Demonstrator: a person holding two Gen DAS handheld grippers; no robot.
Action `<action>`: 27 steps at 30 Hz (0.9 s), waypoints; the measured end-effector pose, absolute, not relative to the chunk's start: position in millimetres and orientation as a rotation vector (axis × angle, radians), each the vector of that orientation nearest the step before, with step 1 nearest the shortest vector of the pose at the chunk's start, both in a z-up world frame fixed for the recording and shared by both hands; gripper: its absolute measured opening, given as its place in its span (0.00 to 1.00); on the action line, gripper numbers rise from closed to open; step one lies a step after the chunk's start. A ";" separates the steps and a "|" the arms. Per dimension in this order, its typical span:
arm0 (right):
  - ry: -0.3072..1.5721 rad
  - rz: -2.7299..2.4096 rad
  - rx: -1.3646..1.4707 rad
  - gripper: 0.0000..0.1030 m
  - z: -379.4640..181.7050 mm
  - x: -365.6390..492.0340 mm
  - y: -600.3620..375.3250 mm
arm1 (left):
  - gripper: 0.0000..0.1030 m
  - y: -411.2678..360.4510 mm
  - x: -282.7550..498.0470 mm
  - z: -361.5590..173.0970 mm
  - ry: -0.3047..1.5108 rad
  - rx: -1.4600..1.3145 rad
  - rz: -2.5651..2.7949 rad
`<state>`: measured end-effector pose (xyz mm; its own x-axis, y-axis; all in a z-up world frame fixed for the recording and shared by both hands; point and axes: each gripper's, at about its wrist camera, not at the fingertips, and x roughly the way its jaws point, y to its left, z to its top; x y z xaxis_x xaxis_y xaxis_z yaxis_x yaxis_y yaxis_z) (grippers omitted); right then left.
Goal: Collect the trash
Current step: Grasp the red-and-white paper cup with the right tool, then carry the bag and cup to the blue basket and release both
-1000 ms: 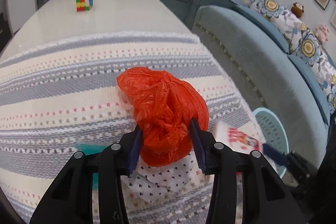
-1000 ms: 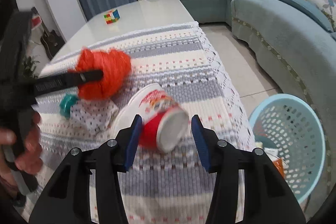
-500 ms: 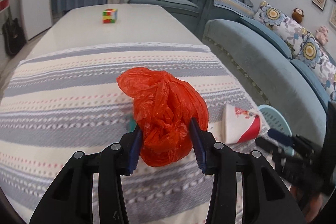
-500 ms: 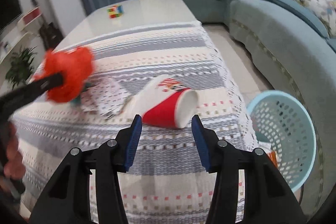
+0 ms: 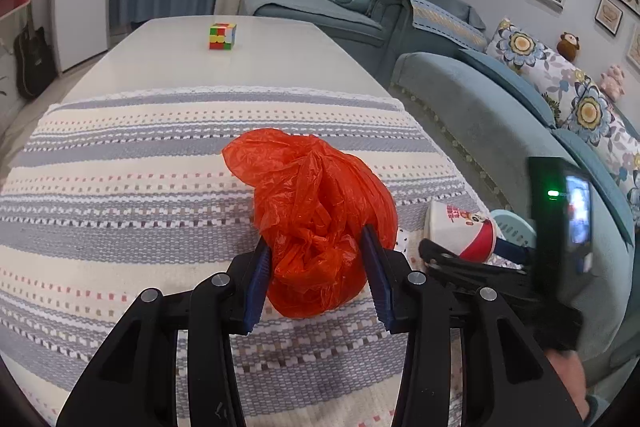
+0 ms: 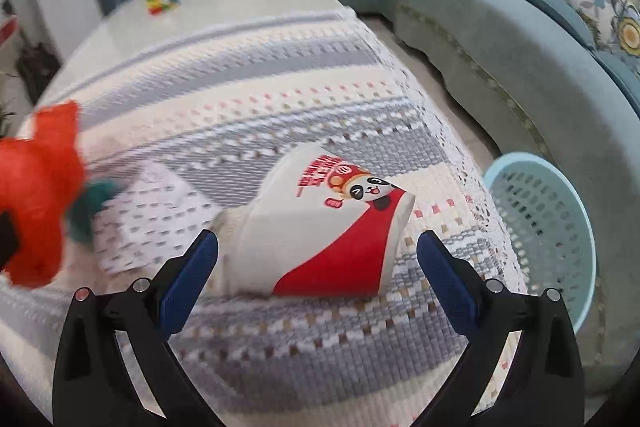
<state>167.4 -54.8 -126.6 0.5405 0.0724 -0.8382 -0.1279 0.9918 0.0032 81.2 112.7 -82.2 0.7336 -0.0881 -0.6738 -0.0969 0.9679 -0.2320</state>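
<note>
Left full, right lining up on the cup

My left hand-held gripper [image 5: 316,273] was clamped on the crumpled red plastic bag [image 5: 316,223]; my right hand-held gripper [image 6: 318,269], spread wide and empty, straddled the toppled red-and-white paper cup [image 6: 320,223] beside the pale blue basket [image 6: 548,223]; I judged closing squarely across its body best.

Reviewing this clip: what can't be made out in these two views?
- Teal object, right wrist view: motion-blurred and partly behind the red plastic bag; unidentifiable.
- Laundry basket contents: the interior shown looks bare, its bottom is out of sight; in the left wrist view the right gripper covers it.
- Paper cup: opening faces away, inside unseen.
- Dotted paper: blurred.
</note>
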 end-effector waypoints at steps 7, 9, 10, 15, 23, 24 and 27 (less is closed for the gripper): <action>0.969 0.101 -0.082 0.71 -131.3 161.3 -65.1 | 0.40 110.6 79.7 -85.5 0.751 -0.262 -0.009; 0.942 0.109 -0.078 0.71 -124.5 156.1 -71.1 | 0.40 108.8 79.6 -83.1 0.742 -0.260 -0.025; 0.923 0.116 -0.069 0.71 -118.4 152.8 -75.5 | 0.40 106.7 78.8 -81.1 0.735 -0.265 -0.040; 0.802 0.124 -0.049 0.71 -80.5 133.2 -104.2 | 0.40 90.5 78.8 -61.4 0.689 -0.250 -0.128; 0.689 0.049 -0.013 0.71 -28.5 122.2 -185.6 | 0.40 33.5 93.2 -4.4 0.631 -0.113 -0.222; 0.684 0.040 -0.004 0.71 -25.5 121.4 -194.3 | 0.40 21.6 95.7 3.7 0.622 -0.094 -0.243; 0.689 0.018 0.049 0.71 -19.3 118.0 -231.4 | 0.40 -13.9 103.8 18.7 0.622 -0.057 -0.311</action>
